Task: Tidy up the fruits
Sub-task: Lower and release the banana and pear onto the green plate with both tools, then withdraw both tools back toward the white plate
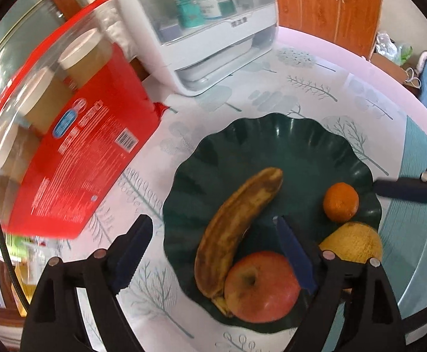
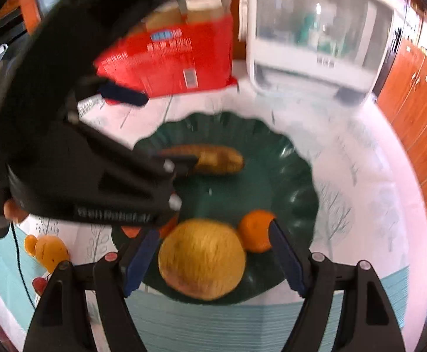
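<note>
left gripper (image 1: 207,252): jaws spread wide, nothing pinched. Banana and apple sit in the gap below, pads clear of both.
right gripper (image 2: 213,259): jaws spread, pear between them. View is blurred; pads look just off the skin, no press seen.
plate (image 1: 301,135): dark green, scalloped rim, on the surface under and ahead of both grippers. All four fruits below are in it.
banana (image 1: 236,226): brown-spotted, lies lengthwise ahead of the left gripper, between its fingers; near end touches the apple.
apple (image 1: 261,287): red, closest to the left gripper, hard against its right finger (image 1: 294,255).
orange (image 1: 341,202): ahead and right of the left gripper; beside the right gripper's right finger (image 2: 286,258), just beside the pear.
pear (image 2: 203,259): yellow, centred in the right gripper's gap, at the plate's near rim.
red box (image 1: 90,158): clear-windowed, ahead-left of the left gripper, beside the plate.
white appliance (image 1: 213,29): far ahead, beyond the plate.
other fruit (image 2: 49,250): yellow-orange pieces on the surface, left of the right gripper, off the plate.
surface (image 1: 301,82): tree-print cloth.
</note>
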Demonstrator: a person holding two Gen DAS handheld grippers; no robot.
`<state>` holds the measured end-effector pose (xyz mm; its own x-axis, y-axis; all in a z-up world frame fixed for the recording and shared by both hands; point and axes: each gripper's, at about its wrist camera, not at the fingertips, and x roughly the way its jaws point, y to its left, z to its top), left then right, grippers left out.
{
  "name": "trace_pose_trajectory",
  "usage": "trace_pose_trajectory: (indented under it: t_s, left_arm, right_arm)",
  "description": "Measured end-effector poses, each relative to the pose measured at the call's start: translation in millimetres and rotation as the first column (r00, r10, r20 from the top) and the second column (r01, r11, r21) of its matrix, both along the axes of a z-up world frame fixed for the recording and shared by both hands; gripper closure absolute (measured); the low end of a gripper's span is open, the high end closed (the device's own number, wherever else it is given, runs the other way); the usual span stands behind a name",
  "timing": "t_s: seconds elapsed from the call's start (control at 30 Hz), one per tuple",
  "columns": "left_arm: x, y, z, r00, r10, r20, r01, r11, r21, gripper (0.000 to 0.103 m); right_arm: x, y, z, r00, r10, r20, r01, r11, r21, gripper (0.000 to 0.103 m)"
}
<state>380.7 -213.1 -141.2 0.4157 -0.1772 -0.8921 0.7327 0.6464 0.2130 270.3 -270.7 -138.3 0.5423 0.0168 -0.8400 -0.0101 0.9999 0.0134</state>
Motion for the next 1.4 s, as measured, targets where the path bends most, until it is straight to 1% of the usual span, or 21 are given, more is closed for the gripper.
trace_pose_trajectory:
  t_s: [0.17,0.4,0.63,0.9,1.13,1.27,1.4]
  left_arm:
    - [-7.8,21.7,10.2,0.998,0.055,-0.008,-0.055,0.998,-0.011,0.017]
    - [-36.9,49.4,28.9,0.995,0.096,0.001,-0.096,0.995,-0.017,0.017]
    - [-75.1,68.9,52.4,0.99,0.139,0.012,-0.139,0.99,-0.034,0.017]
    - [-130.4,92.3,85.1,0.979,0.202,0.032,-0.199,0.977,-0.069,0.017]
    - [-189.2,116.4,101.4,0.958,0.286,0.026,-0.281,0.953,-0.11,0.017]
    - [-221.9,132.5,106.8,0.94,0.339,0.022,-0.334,0.933,-0.132,0.017]
    - [-251.9,154.2,110.5,0.917,0.399,0.012,-0.392,0.907,-0.153,0.017]
  right_arm:
    - [-3.2,1.7,1.2,1.0,-0.004,-0.029,0.004,1.0,0.005,0.024]
    - [-20.4,1.9,5.4,0.999,-0.011,-0.044,0.012,1.0,0.024,0.024]
    - [-49.4,1.6,26.1,1.0,-0.003,-0.021,0.004,0.999,0.043,0.024]
    - [-90.8,5.8,56.1,1.0,0.017,0.016,-0.018,0.999,0.048,0.024]
    - [-132.6,15.9,73.5,0.999,0.034,0.038,-0.035,0.999,0.004,0.024]
    - [-158.1,25.9,79.0,0.996,0.06,0.067,-0.058,0.998,-0.024,0.024]
    - [-176.0,39.1,82.1,0.992,0.094,0.08,-0.092,0.995,-0.032,0.024]
